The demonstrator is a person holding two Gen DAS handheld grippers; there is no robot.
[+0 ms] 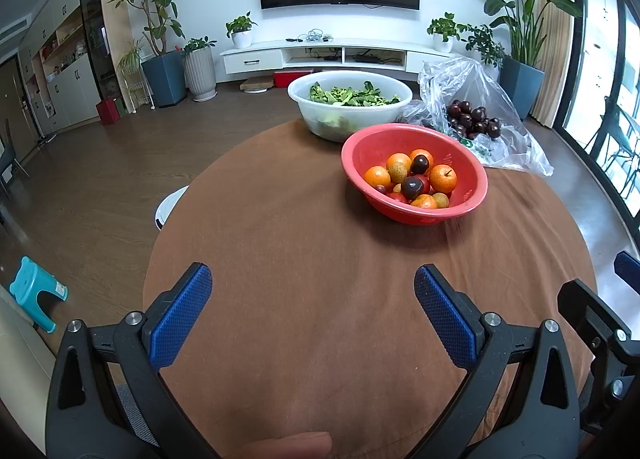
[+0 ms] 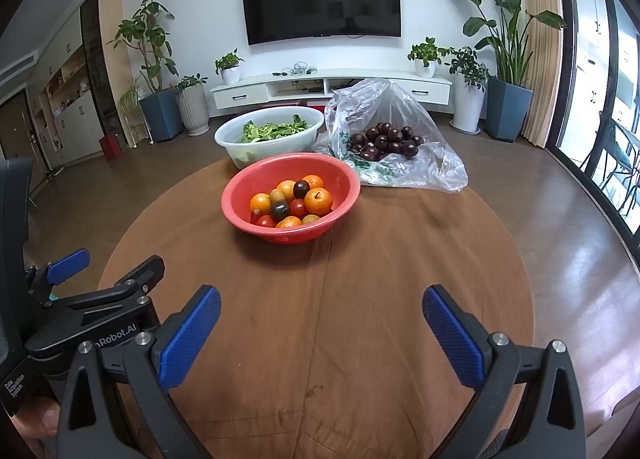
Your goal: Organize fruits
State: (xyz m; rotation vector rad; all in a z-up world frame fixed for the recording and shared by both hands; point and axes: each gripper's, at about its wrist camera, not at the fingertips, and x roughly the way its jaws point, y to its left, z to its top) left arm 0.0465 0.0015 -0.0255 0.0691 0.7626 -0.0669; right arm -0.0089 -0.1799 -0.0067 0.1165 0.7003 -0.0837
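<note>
A red bowl (image 1: 472, 183) (image 2: 248, 185) on the round brown table holds mixed fruit: oranges (image 1: 442, 178) (image 2: 318, 201), dark plums (image 1: 412, 187) (image 2: 280, 210) and small red ones. Behind it a clear plastic bag (image 1: 508, 139) (image 2: 432, 163) lies open with several dark plums (image 1: 472, 119) (image 2: 384, 143) in it. My left gripper (image 1: 313, 279) hovers open over the table's near side, nothing between its blue pads. My right gripper (image 2: 322, 301) is also open and empty, near the table's front. Part of the left gripper (image 2: 100, 291) shows at the left of the right wrist view.
A white basin (image 1: 384, 109) (image 2: 304, 137) of green leaves stands behind the red bowl. The brown cloth-covered table (image 1: 300, 219) (image 2: 360, 259) is bare in front of the bowl. A turquoise stool (image 1: 36, 291) and a white round object (image 1: 168, 205) sit on the floor to the left.
</note>
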